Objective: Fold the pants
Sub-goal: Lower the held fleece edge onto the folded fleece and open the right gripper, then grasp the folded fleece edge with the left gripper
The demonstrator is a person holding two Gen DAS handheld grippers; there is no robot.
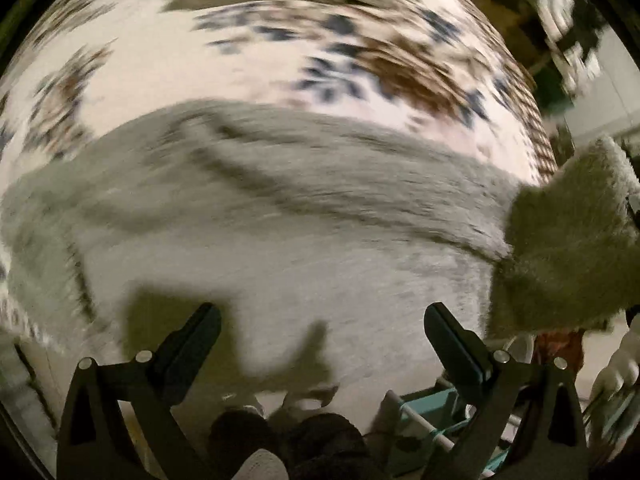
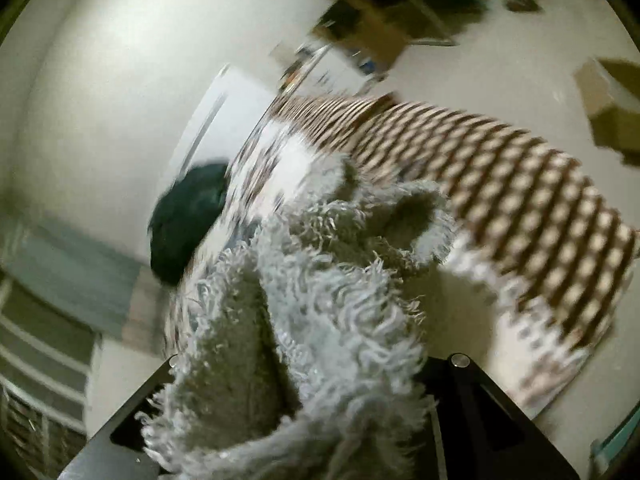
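Observation:
Fluffy grey pants (image 1: pixel 280 208) lie spread across a floral bedspread (image 1: pixel 192 60) in the left wrist view. My left gripper (image 1: pixel 320 328) is open and empty, hovering over the near part of the pants. One end of the pants (image 1: pixel 568 248) is lifted up at the right edge. In the right wrist view that shaggy grey fabric (image 2: pixel 320 312) fills the space between my right gripper's jaws (image 2: pixel 308 392) and hides the fingertips; the gripper is shut on it and holds it above the bed.
The bedspread has a brown checked border (image 2: pixel 520 184) hanging over the bed's edge. A dark green object (image 2: pixel 188 220) lies beside the bed. Cardboard boxes (image 2: pixel 608 104) sit on the pale floor. A teal rack (image 1: pixel 432 412) stands below the left gripper.

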